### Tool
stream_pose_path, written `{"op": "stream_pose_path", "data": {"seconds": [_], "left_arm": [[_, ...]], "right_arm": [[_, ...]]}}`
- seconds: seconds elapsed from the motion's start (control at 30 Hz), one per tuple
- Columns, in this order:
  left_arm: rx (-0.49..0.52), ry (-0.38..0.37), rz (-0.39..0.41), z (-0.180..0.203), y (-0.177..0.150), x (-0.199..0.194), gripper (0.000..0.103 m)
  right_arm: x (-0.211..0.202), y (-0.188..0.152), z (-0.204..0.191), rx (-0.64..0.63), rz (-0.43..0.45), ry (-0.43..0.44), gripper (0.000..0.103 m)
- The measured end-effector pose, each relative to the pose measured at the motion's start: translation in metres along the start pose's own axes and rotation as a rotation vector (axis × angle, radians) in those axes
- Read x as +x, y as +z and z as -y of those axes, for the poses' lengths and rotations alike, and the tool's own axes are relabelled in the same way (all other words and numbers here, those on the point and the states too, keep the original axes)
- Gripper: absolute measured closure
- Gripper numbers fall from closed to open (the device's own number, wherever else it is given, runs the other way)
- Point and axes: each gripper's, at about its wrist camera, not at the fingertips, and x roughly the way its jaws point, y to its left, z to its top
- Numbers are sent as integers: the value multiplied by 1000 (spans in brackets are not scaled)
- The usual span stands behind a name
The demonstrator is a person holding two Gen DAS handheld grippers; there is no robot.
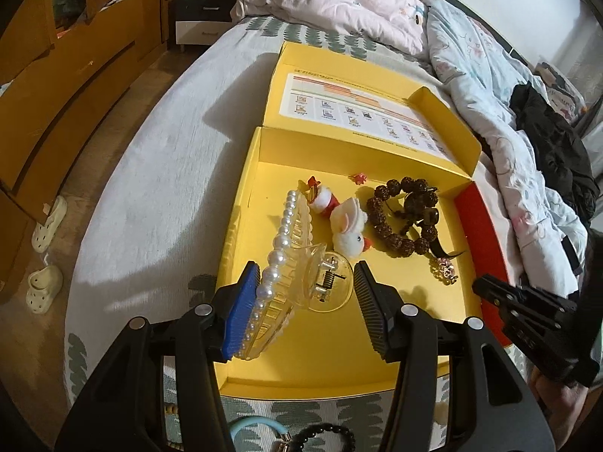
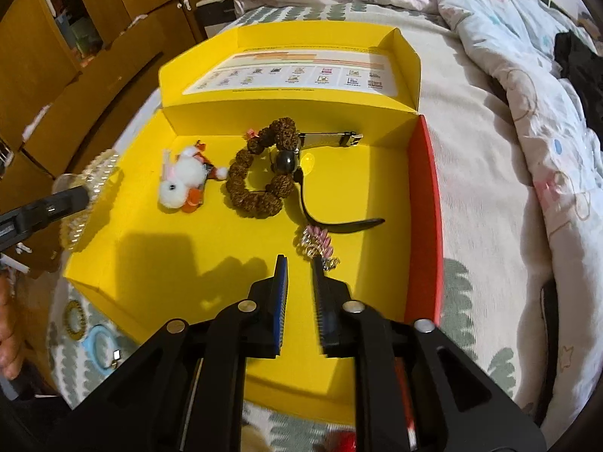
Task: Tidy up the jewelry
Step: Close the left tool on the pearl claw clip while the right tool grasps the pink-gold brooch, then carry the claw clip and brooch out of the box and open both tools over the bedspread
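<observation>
A yellow box (image 1: pixel 301 342) with a red side wall lies open on the bed. My left gripper (image 1: pixel 307 269) hangs over its near left corner, shut on a clear hair claw (image 1: pixel 297 275) edged with pearls. On the box floor (image 2: pixel 188 248) lie white plush rabbit clips (image 2: pixel 181 180), a brown bead bracelet (image 2: pixel 256 173), a black watch (image 2: pixel 290 162) and a pink crystal charm (image 2: pixel 314 243). My right gripper (image 2: pixel 299 263) hovers just short of the charm, its jaws a narrow gap apart with nothing between them. It shows at the right edge (image 1: pixel 490 290) of the left wrist view.
The box lid (image 2: pixel 301 75) lies folded back behind the box. On the patterned bedspread in front lie a blue ring (image 1: pixel 256 427), a black bead bracelet (image 1: pixel 328 437) and a coiled hair tie (image 2: pixel 73 318). Quilts (image 1: pixel 471 56) and a black garment (image 1: pixel 554 150) crowd the right. Wooden cabinets (image 1: pixel 75 56) and slippers (image 1: pixel 45 290) are left.
</observation>
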Motion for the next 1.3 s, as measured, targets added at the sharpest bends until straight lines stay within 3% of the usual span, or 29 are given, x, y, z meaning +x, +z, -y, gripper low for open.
{"op": "stream_pose_path", "data": {"seconds": [0.1, 0.17, 0.23, 0.3, 0.43, 0.67, 0.7, 0.73, 1.07, 1.3], "left_arm": [[1, 5, -17, 1, 0, 8, 51], [3, 14, -18, 1, 0, 9, 51], [3, 14, -18, 0, 1, 9, 51], [1, 15, -18, -2, 2, 10, 51], [-9, 14, -31, -7, 3, 14, 51], [-6, 12, -35, -8, 1, 15, 51], [-5, 10, -34, -8, 1, 14, 51], [-4, 10, -34, -8, 1, 13, 51], [13, 2, -17, 2, -3, 0, 51], [21, -14, 28, 0, -13, -36, 51]], "right_arm": [[21, 2, -2, -15, -46, -16, 78], [29, 3, -2, -20, -51, -43, 71], [33, 6, -2, -27, -50, -65, 56], [35, 7, 0, -26, -46, -79, 52], [46, 7, 4, -11, -97, -45, 52], [59, 9, 5, -29, -77, -87, 57], [58, 9, 5, -29, -76, -83, 64], [58, 9, 3, -36, -74, -88, 79], [46, 10, -3, -19, -69, -55, 79], [-2, 8, 5, 15, -14, -7, 79]]}}
